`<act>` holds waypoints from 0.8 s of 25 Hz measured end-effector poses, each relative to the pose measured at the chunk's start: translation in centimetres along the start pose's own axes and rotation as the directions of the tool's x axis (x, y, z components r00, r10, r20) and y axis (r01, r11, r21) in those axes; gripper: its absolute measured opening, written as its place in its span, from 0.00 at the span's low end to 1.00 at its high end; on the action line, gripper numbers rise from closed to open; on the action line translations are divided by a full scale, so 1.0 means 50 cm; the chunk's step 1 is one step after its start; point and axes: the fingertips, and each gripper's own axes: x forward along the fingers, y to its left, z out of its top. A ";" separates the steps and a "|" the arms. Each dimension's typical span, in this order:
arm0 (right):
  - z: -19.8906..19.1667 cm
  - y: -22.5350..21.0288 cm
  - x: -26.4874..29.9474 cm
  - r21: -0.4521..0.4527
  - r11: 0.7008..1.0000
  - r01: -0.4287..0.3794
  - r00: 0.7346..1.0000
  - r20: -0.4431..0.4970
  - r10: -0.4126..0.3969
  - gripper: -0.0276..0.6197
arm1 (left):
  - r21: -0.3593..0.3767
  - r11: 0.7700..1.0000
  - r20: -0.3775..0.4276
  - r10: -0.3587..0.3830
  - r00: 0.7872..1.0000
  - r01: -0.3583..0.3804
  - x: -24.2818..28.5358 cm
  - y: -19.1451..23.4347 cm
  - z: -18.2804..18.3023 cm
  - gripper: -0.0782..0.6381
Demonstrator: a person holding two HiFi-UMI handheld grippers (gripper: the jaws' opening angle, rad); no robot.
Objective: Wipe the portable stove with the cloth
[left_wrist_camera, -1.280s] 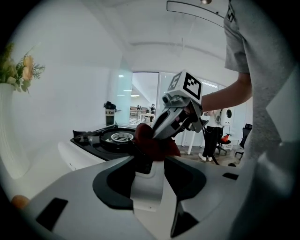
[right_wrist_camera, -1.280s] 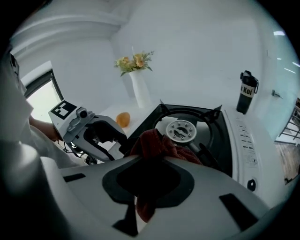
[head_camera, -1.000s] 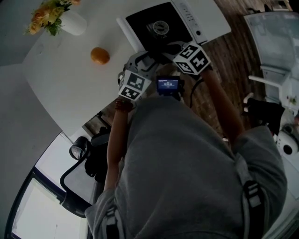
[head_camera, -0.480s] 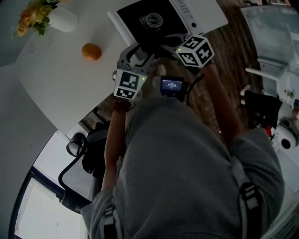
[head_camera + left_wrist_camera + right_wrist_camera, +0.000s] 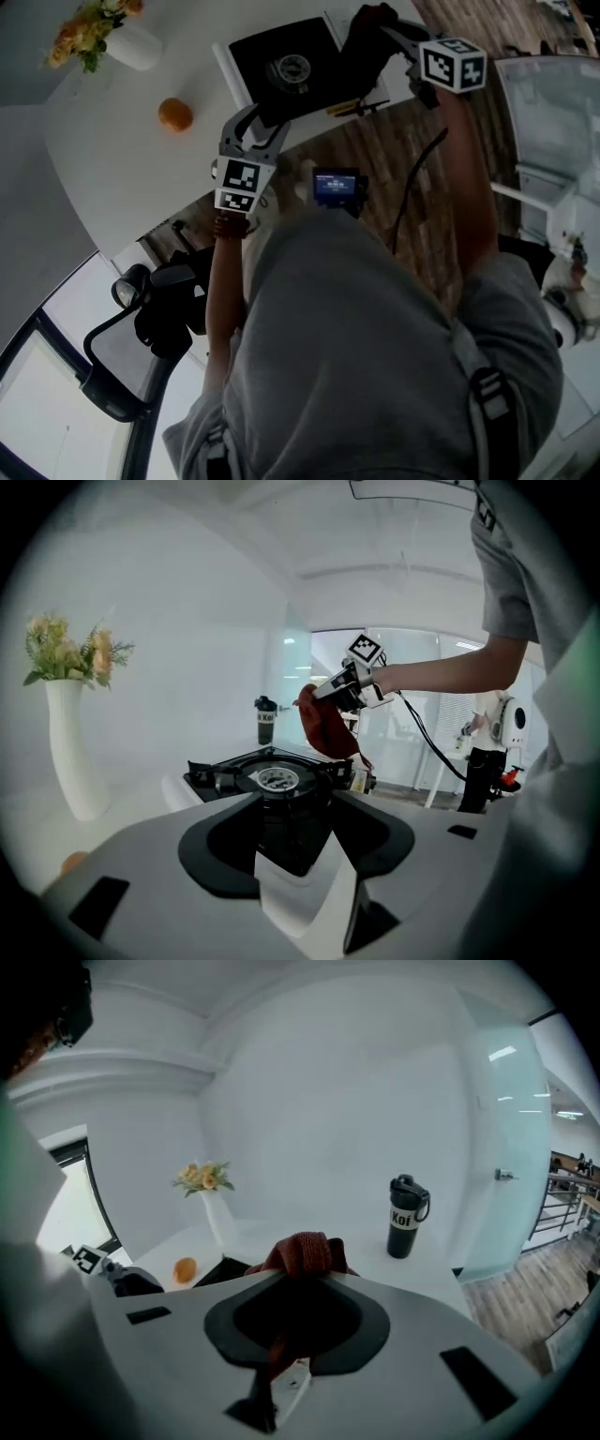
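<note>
The portable stove [image 5: 281, 70], black-topped with a round burner, sits on the white table [image 5: 122, 169]. My right gripper [image 5: 386, 37] is raised over the stove's right end, shut on a dark red cloth [image 5: 358, 54] that hangs from its jaws. The right gripper view shows the cloth [image 5: 302, 1252] bunched between the jaws. My left gripper [image 5: 255, 120] hovers at the stove's near edge; its jaws have just been opening and stand open, with nothing between them. The left gripper view shows the stove [image 5: 272, 778] just ahead and the cloth [image 5: 328, 728] hanging above its right side.
An orange [image 5: 175, 114] and a white vase of flowers [image 5: 122, 37] stand on the table left of the stove. A black bottle [image 5: 406, 1217] stands farther back. An office chair [image 5: 141, 319] is by the table's near left edge, on the wood floor [image 5: 412, 141].
My right gripper has lifted and swung from the stove's near edge to above its right end, carrying the cloth. The left gripper has risen slightly at the near edge.
</note>
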 end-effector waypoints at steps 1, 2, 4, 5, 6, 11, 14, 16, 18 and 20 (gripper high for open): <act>0.001 -0.030 0.023 0.000 1.000 0.004 1.000 -0.013 -0.004 0.13 | -0.007 1.000 -0.008 0.025 1.000 -0.025 0.002 0.004 -0.003 0.44; -0.002 -0.056 0.049 -0.003 1.000 0.006 1.000 -0.030 -0.006 0.13 | -0.013 0.999 -0.019 0.048 0.999 -0.048 0.005 0.007 -0.007 0.44; -0.015 -0.098 0.103 -0.028 0.999 0.019 0.997 -0.071 -0.021 0.13 | -0.014 0.996 -0.047 0.088 0.995 -0.088 0.013 0.010 -0.019 0.44; -0.024 -0.115 0.129 -0.045 0.999 0.027 0.995 -0.094 -0.031 0.13 | -0.013 0.994 -0.061 0.105 0.993 -0.106 0.017 0.012 -0.026 0.45; -0.034 -0.126 0.153 -0.063 0.998 0.032 0.992 -0.118 -0.039 0.13 | -0.015 0.992 -0.072 0.120 0.990 -0.122 0.021 0.013 -0.032 0.45; -0.087 -0.119 0.236 -0.182 0.983 0.009 0.976 -0.211 -0.048 0.13 | -0.023 0.980 -0.103 0.195 0.975 -0.199 0.037 0.011 -0.054 0.45; -0.092 -0.108 0.240 -0.204 0.979 0.015 0.982 -0.182 -0.053 0.13 | -0.012 0.968 -0.112 0.247 0.962 -0.250 0.039 0.012 -0.060 0.45; -0.102 -0.106 0.228 -0.203 0.979 0.009 0.985 -0.165 -0.043 0.13 | -0.023 0.961 -0.116 0.270 0.956 -0.274 0.041 0.014 -0.062 0.45; -0.118 -0.100 0.210 -0.193 0.981 -0.005 0.987 -0.161 -0.027 0.13 | -0.040 0.956 -0.121 0.283 0.951 -0.290 0.042 0.016 -0.065 0.45; -0.137 -0.086 0.191 -0.200 0.980 -0.024 0.986 -0.165 -0.010 0.13 | -0.051 0.952 -0.124 0.293 0.948 -0.301 0.041 0.019 -0.066 0.45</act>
